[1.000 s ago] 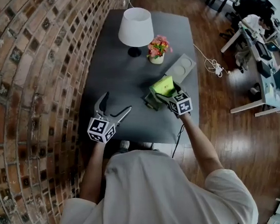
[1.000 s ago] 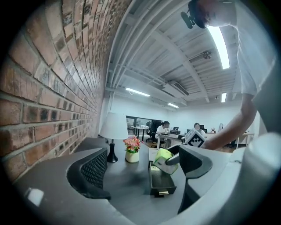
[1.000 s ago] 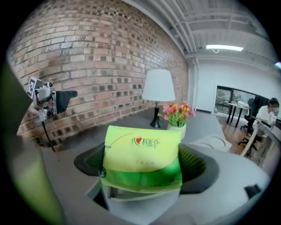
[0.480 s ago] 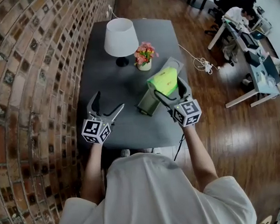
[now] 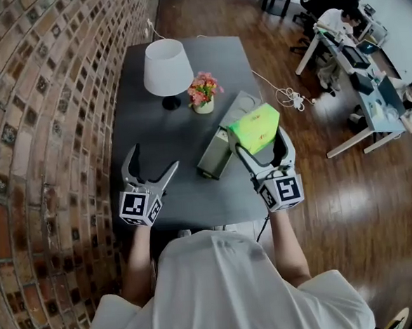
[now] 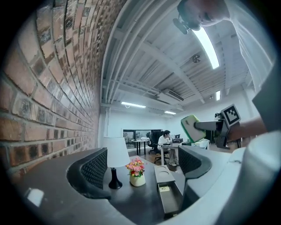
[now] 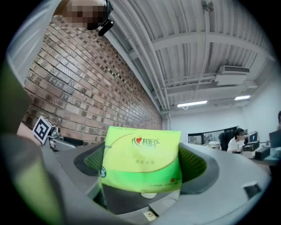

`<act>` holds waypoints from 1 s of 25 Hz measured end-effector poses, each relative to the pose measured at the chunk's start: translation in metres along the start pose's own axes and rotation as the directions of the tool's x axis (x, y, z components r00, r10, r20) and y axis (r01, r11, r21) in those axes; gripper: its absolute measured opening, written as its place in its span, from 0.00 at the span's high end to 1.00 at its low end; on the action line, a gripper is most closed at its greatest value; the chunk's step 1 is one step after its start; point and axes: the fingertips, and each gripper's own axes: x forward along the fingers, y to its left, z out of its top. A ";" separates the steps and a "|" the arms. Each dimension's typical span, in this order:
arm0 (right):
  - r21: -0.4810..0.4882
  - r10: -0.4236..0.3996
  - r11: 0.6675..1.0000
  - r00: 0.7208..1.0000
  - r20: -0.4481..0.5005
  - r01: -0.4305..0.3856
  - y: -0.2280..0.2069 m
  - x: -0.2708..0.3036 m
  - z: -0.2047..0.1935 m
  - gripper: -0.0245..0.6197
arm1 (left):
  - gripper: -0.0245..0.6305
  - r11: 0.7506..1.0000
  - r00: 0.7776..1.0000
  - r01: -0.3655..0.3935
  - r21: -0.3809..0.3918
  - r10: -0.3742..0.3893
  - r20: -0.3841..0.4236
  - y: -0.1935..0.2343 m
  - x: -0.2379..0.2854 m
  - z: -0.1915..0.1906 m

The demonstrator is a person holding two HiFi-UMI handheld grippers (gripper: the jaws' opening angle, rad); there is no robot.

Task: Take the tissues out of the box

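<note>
Above the table's right-hand edge: the right gripper (image 5: 261,144) is clamped across the sides of a green tissue pack (image 5: 254,124), which is raised clear of the open grey box (image 5: 210,160) lying on the dark table (image 5: 155,139). The left gripper (image 5: 153,162), jaws spread with nothing between them, hangs over the near-left part of the table, well apart from the box.

Likely hazards:
- **Slipping:** the pack looks soft and film-wrapped (it would probably give under pressure), so a light squeeze could let it slide from the pads.
- **Falling:** the pack seems to be near the table's edge, so it could then drop to the wooden floor (image 5: 320,187).
- **Collision:** a low sweep leftward might clip the flower pot (image 5: 202,97) or the lamp (image 5: 165,66).
- **Shifting:** nothing holds the box, so any brush could move it.
</note>
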 end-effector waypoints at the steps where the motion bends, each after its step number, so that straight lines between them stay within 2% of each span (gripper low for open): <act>1: 0.010 -0.019 1.000 1.000 0.009 0.019 -0.003 -0.006 0.002 0.17 | 0.21 1.000 1.000 -0.009 0.007 0.009 0.008 -0.001 0.000 0.003; 5: 0.044 -0.081 0.996 0.997 0.011 0.080 -0.007 -0.028 -0.002 0.17 | 0.21 0.999 0.999 -0.032 0.024 0.032 0.024 -0.004 -0.002 0.009; 9: 0.043 -0.105 0.994 0.994 -0.010 0.105 -0.003 -0.041 -0.014 0.17 | 0.21 0.999 0.999 -0.033 0.033 0.032 0.030 -0.007 -0.002 0.012; 18: 0.013 -0.118 0.993 0.993 -0.028 0.118 0.009 -0.045 -0.027 0.17 | 0.22 0.997 0.999 -0.032 0.066 0.030 0.038 -0.015 0.003 0.017; 25: 0.015 -0.132 0.991 0.991 -0.033 0.132 0.008 -0.043 -0.030 0.17 | 0.22 0.996 0.996 -0.075 0.041 0.074 0.040 -0.008 -0.001 0.013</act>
